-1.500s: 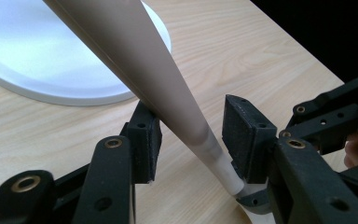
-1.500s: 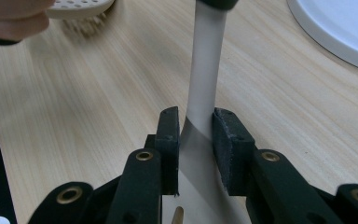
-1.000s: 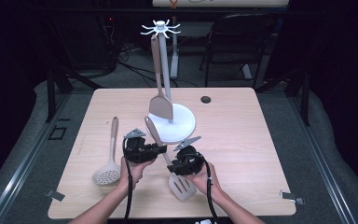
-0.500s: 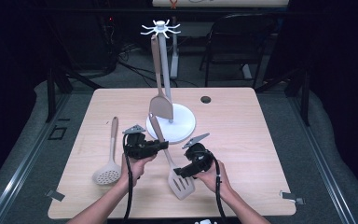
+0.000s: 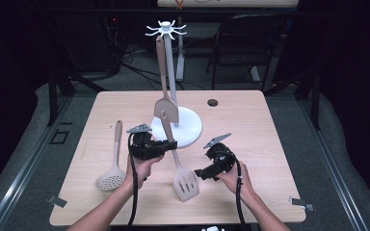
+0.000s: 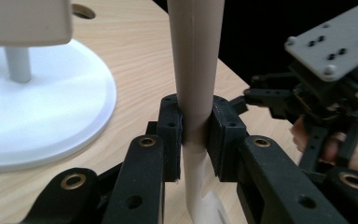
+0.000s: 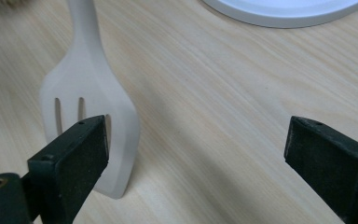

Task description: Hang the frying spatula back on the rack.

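Handover is done: slotted spatula is gripped by its handle in the left tool; the right tool, lower centre, has just been opening, empty. Hanging on the rack remains.

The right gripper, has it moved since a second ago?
Yes. The right gripper has drawn off to the right of the slotted spatula, away from the white stand base, its jaws just opened and empty.

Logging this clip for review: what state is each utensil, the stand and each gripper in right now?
Beige slotted turner: handle clamped, blade on the table.
Left gripper: shut on the turner's handle.
Right gripper: jaws just opened wide, nothing between them.
Beige solid spatula: hanging from the stand.
White hook-topped stand: upright.
Beige perforated skimmer spoon: lying flat, untouched.
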Demonstrator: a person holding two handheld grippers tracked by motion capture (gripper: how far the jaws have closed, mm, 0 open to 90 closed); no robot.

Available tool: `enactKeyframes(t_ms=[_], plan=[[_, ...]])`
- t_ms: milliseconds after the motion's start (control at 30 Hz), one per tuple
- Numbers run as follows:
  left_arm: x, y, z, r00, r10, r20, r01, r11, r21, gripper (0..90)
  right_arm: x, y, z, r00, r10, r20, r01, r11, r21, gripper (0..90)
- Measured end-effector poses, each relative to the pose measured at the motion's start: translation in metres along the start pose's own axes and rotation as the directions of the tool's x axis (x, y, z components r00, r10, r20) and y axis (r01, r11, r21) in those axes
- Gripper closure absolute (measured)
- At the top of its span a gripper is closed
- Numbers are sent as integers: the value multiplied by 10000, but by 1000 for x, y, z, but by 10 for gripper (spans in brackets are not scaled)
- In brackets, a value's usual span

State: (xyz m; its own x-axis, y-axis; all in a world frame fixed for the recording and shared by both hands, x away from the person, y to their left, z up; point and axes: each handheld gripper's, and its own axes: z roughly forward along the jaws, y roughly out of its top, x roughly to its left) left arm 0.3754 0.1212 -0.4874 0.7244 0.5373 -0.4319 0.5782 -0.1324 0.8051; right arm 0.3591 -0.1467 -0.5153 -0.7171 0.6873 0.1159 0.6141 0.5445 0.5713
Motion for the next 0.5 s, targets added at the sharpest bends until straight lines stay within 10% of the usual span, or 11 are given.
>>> enactKeyframes(t_ms=[500], plan=[[-14, 23, -4, 9891, 1451, 247, -1456, 9891, 200, 776, -8, -1, 0, 9991, -44, 420, 43, 10000, 32, 62]])
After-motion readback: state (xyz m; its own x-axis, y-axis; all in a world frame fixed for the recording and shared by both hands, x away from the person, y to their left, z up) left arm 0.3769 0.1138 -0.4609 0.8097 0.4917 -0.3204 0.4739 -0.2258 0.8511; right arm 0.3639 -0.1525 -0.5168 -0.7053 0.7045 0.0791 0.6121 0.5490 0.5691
